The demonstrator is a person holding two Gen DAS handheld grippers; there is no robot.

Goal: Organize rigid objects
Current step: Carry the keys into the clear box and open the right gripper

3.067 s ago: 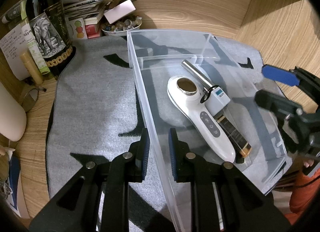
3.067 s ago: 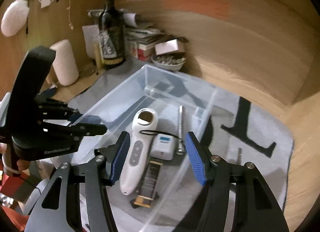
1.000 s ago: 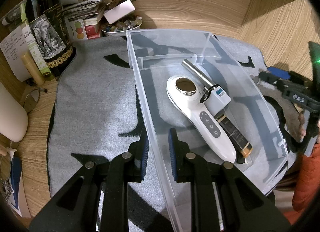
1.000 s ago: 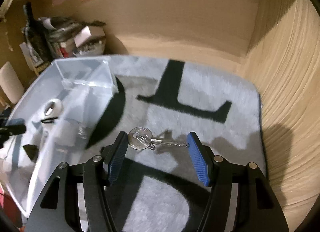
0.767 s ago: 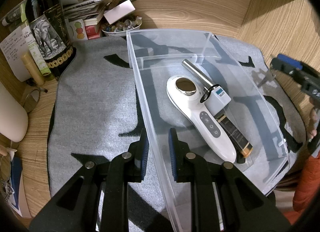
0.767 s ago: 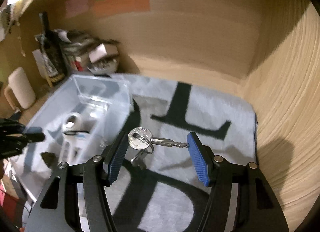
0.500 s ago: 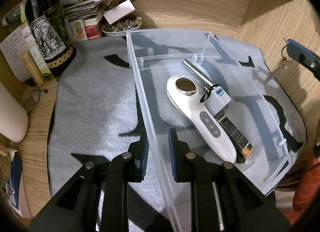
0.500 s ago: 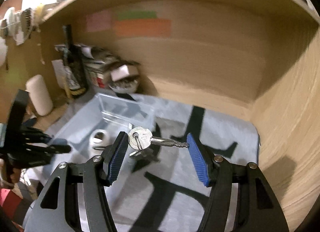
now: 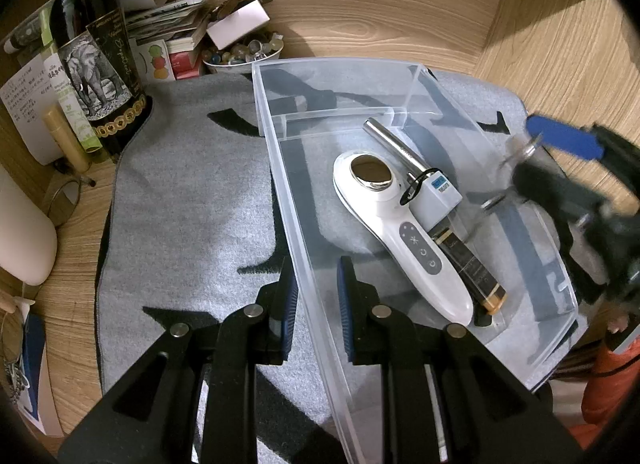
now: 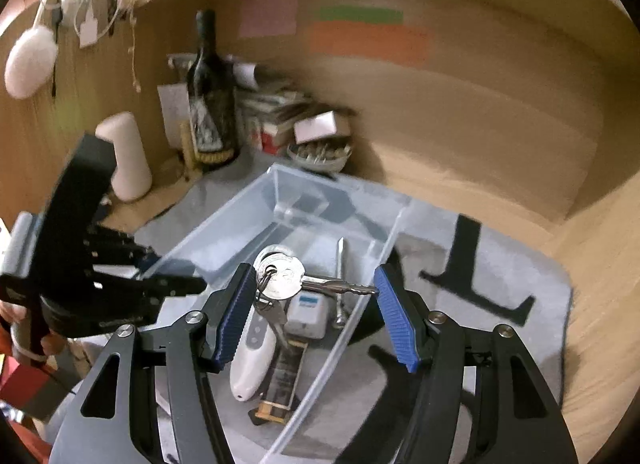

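Observation:
A clear plastic bin (image 9: 280, 167) lies on a grey mat and holds a white handheld device (image 9: 400, 223), a steel tube (image 9: 394, 145), a small white box (image 9: 438, 193) and a dark flat item (image 9: 470, 268). My left gripper (image 9: 317, 304) is shut on the bin's left wall near its front end. My right gripper (image 10: 316, 288) is shut on a bunch of silver keys (image 10: 288, 282), held endwise between the pads above the bin (image 10: 224, 219). It shows blurred in the left wrist view (image 9: 560, 167) over the bin's right wall.
A wine bottle (image 9: 96, 59), papers, a small bowl of beads (image 9: 244, 53) and a white cylinder (image 10: 126, 155) crowd the back left corner. Wooden walls close in the back and right. The grey mat (image 9: 188, 199) stretches left of the bin.
My right gripper lifted the keys off the mat right of the bin and carried them left, over the bin. The left gripper and the bin stayed still.

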